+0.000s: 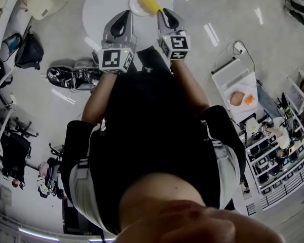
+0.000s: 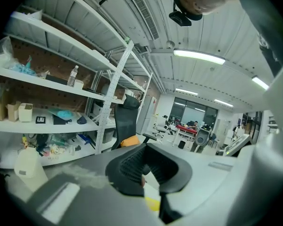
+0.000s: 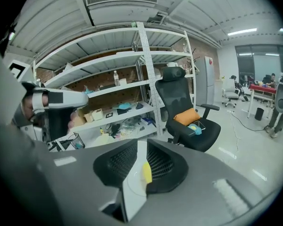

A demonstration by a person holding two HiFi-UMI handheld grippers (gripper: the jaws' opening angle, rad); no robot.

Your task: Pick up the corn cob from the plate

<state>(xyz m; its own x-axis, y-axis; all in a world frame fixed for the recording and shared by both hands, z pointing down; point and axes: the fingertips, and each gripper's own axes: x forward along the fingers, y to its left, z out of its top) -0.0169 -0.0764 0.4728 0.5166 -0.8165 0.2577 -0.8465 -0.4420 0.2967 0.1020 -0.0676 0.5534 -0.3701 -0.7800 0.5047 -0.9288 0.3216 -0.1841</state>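
The person is holding both grippers out over a round white table (image 1: 104, 6), where the corn cob (image 1: 148, 4) is lying on a small plate (image 1: 135, 7) near the far edge. The right gripper (image 1: 165, 13) is pointing down at the near end of the cob, its tips just beside it. In the right gripper view its jaws are standing a narrow way apart, gripping nothing, and a strip of the plate and the yellow cob is showing through the gap. The left gripper (image 1: 125, 15) is hovering just beside the plate on the left, its jaws also slightly parted and holding nothing, with a bit of yellow showing beyond them.
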